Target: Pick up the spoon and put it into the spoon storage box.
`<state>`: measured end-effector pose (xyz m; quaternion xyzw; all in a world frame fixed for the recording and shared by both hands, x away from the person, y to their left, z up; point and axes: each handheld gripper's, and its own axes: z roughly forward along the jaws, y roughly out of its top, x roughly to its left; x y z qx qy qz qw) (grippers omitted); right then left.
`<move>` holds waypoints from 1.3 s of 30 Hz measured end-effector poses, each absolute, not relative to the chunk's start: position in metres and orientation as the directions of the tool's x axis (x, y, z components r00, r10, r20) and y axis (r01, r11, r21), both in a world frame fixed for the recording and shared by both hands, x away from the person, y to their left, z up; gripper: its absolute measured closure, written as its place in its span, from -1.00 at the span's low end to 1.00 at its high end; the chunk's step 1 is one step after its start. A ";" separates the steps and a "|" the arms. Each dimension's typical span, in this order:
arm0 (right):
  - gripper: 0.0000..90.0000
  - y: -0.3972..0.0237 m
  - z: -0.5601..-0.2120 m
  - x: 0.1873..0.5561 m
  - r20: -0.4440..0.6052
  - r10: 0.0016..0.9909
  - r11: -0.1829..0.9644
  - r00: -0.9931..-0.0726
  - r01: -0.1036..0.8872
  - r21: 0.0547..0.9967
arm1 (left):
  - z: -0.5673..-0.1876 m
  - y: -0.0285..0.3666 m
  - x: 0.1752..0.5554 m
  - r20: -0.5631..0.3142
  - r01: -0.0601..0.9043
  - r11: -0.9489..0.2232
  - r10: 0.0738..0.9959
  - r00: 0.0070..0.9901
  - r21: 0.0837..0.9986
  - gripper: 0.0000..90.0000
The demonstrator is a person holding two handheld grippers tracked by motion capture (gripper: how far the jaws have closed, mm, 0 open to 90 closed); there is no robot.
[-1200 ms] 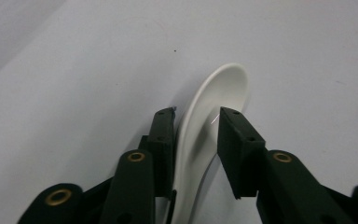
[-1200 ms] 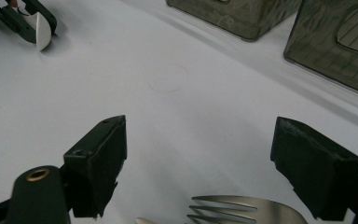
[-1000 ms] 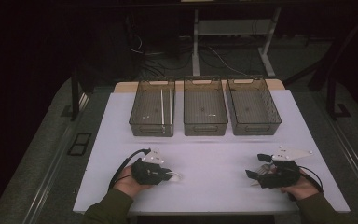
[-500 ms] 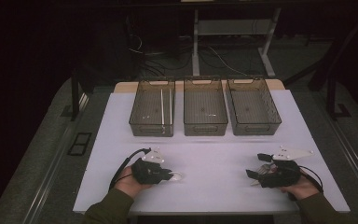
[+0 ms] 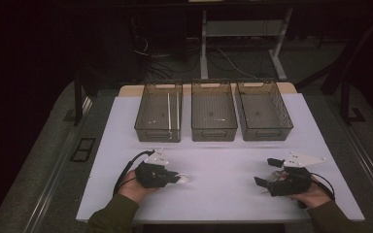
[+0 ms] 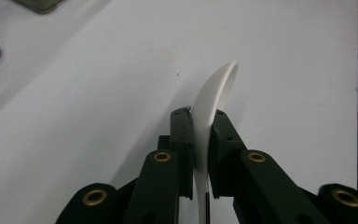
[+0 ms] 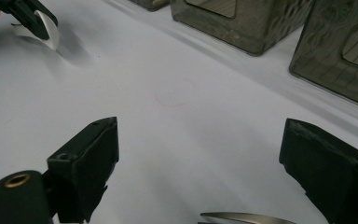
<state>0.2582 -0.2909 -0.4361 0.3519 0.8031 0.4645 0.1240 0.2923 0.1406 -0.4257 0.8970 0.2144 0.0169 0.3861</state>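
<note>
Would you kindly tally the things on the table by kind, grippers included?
Smoky clear bins: 3
White spoons, clamped in the left gripper: 1
Metal utensils, below the open right gripper: 1
Grippers: 2
Total: 7

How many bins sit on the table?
3, in a row at the table's far side: left bin, middle bin, right bin. None looks hidden.

Three bins side by side behind both grippers, spoon at left
</note>
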 end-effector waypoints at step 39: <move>-0.74 -0.289 -0.437 0.258 0.123 0.679 0.337 -0.724 0.455 0.824 | -0.382 0.100 0.333 -0.072 0.265 -0.539 0.352 0.933 0.799 0.81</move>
